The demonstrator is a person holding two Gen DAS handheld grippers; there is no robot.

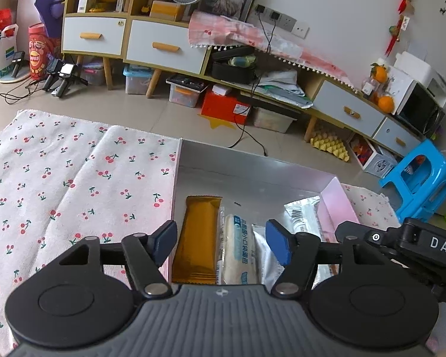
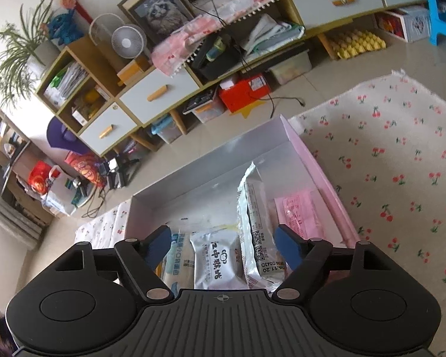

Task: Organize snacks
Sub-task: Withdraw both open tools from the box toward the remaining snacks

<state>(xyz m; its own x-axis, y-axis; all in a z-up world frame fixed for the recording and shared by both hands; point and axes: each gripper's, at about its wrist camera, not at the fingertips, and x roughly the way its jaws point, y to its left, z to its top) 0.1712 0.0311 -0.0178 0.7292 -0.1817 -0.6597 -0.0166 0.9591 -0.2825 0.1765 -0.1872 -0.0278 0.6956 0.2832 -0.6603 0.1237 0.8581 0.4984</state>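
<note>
A pink-sided box (image 1: pixel 252 166) with a pale inside (image 2: pixel 211 160) sits on the cherry-print cloth. In the left wrist view it holds an orange bar packet (image 1: pixel 197 238), a white-and-blue bread packet (image 1: pixel 238 253) and a silver packet (image 1: pixel 304 217) side by side. In the right wrist view it holds the bread packet (image 2: pixel 178 263), a white packet with dark print (image 2: pixel 217 263), a silver packet (image 2: pixel 254 223) and a pink packet (image 2: pixel 297 211). My left gripper (image 1: pixel 221 241) is open and empty above the packets. My right gripper (image 2: pixel 221 245) is open and empty above them.
The cherry-print cloth (image 1: pixel 59 178) spreads left of the box and right of it (image 2: pixel 401 163). A low cabinet (image 1: pixel 163 41) with drawers lines the far wall, with bins and a red box (image 1: pixel 226 105) under it. A blue stool (image 1: pixel 422 178) stands at right.
</note>
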